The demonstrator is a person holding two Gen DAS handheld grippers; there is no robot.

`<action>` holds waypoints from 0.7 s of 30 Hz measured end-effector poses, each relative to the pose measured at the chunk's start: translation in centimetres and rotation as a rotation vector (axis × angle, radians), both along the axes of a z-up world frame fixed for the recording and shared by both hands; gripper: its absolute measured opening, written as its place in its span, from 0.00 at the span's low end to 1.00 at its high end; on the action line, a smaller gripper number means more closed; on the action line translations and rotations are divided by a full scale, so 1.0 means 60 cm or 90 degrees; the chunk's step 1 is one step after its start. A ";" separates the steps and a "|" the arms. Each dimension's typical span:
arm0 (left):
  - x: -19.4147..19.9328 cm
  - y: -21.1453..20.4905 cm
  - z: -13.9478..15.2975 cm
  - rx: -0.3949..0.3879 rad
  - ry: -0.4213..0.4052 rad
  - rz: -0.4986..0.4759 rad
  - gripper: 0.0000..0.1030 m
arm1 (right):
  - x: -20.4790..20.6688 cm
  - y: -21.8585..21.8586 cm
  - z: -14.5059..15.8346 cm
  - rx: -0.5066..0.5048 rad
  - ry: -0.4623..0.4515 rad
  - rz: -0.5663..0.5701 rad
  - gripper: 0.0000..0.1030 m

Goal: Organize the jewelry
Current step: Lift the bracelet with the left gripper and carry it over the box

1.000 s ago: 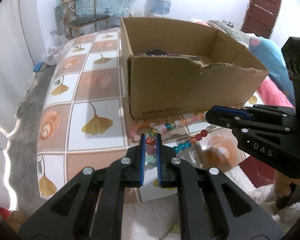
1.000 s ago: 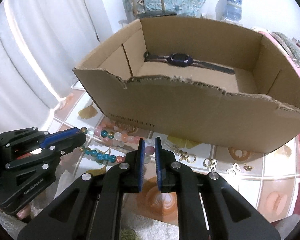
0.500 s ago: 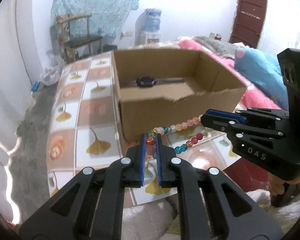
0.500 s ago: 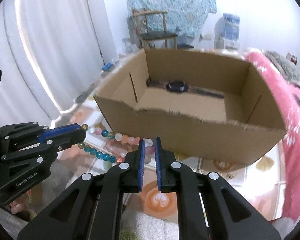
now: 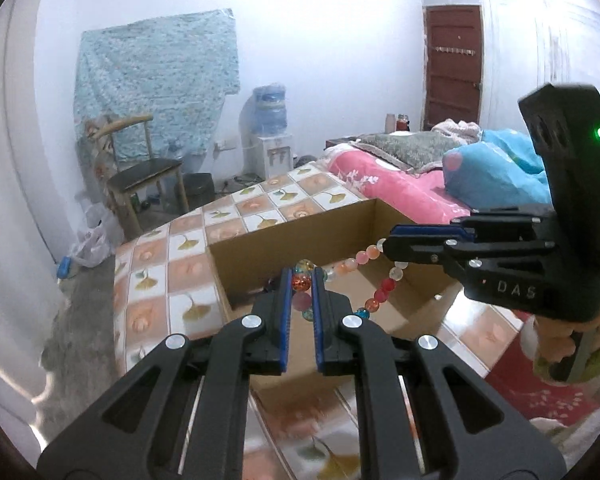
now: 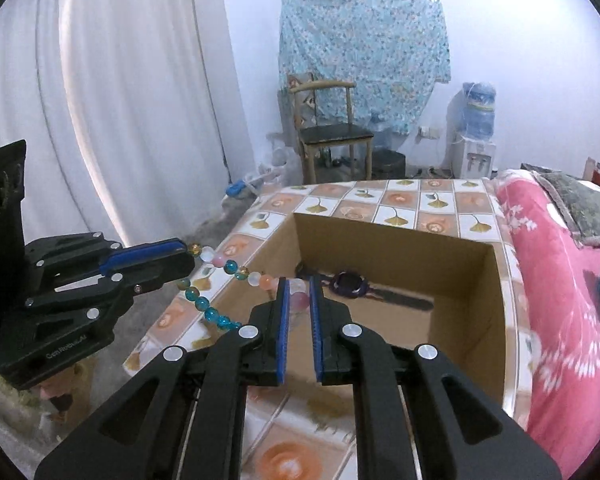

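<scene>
A colourful bead bracelet (image 5: 364,258) hangs stretched in the air between my two grippers, above the open cardboard box (image 5: 260,248). My left gripper (image 5: 301,280) is shut on an orange bead at one end. My right gripper (image 6: 298,292) is shut on a pink bead at the other end; it also shows in the left wrist view (image 5: 392,246). The left gripper shows at the left of the right wrist view (image 6: 188,256), with the beads (image 6: 220,260) running from it. A dark watch (image 6: 350,284) lies inside the box (image 6: 400,248) by its far wall.
The box stands on a table (image 6: 380,200) with a ginkgo-leaf tile pattern. A bed with a pink cover (image 6: 560,280) runs along the right. A chair (image 6: 332,136) and a water dispenser (image 6: 474,136) stand by the far wall. White curtains (image 6: 120,120) hang at the left.
Both grippers have risen with the bracelet, lifting it off the table in front of the box to above the box's open top. Both grips have held.
</scene>
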State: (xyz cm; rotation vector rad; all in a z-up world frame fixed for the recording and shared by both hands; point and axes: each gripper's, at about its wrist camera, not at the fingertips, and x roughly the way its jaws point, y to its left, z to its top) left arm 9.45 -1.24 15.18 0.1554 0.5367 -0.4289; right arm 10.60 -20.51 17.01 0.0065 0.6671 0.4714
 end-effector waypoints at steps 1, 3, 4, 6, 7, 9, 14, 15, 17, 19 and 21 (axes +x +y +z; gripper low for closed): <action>0.021 -0.005 -0.006 0.006 0.012 -0.005 0.09 | 0.022 -0.002 -0.005 -0.001 0.014 0.005 0.10; 0.059 -0.012 -0.023 0.024 0.037 -0.004 0.09 | 0.062 -0.005 -0.021 0.000 0.050 0.017 0.10; 0.083 -0.016 -0.035 0.038 0.054 -0.005 0.09 | 0.090 -0.005 -0.033 0.002 0.080 0.027 0.10; 0.121 -0.021 -0.060 0.058 0.085 -0.003 0.09 | 0.136 -0.007 -0.059 0.006 0.133 0.039 0.10; 0.141 -0.022 -0.074 0.067 0.106 -0.002 0.09 | 0.160 -0.005 -0.077 0.004 0.165 0.048 0.10; 0.179 -0.021 -0.101 0.084 0.148 0.005 0.08 | 0.204 0.001 -0.116 0.001 0.227 0.065 0.10; 0.239 -0.024 -0.147 0.131 0.211 0.011 0.09 | 0.274 0.029 -0.195 -0.013 0.346 0.100 0.10; 0.244 -0.025 -0.150 0.138 0.216 0.010 0.09 | 0.282 0.032 -0.203 -0.017 0.358 0.104 0.10; 0.257 -0.028 -0.162 0.158 0.230 0.006 0.09 | 0.301 0.043 -0.226 -0.033 0.395 0.117 0.10; 0.262 -0.027 -0.172 0.173 0.239 0.003 0.09 | 0.312 0.048 -0.239 -0.027 0.436 0.126 0.10; 0.262 -0.031 -0.174 0.187 0.234 0.001 0.09 | 0.317 0.053 -0.245 -0.031 0.451 0.128 0.10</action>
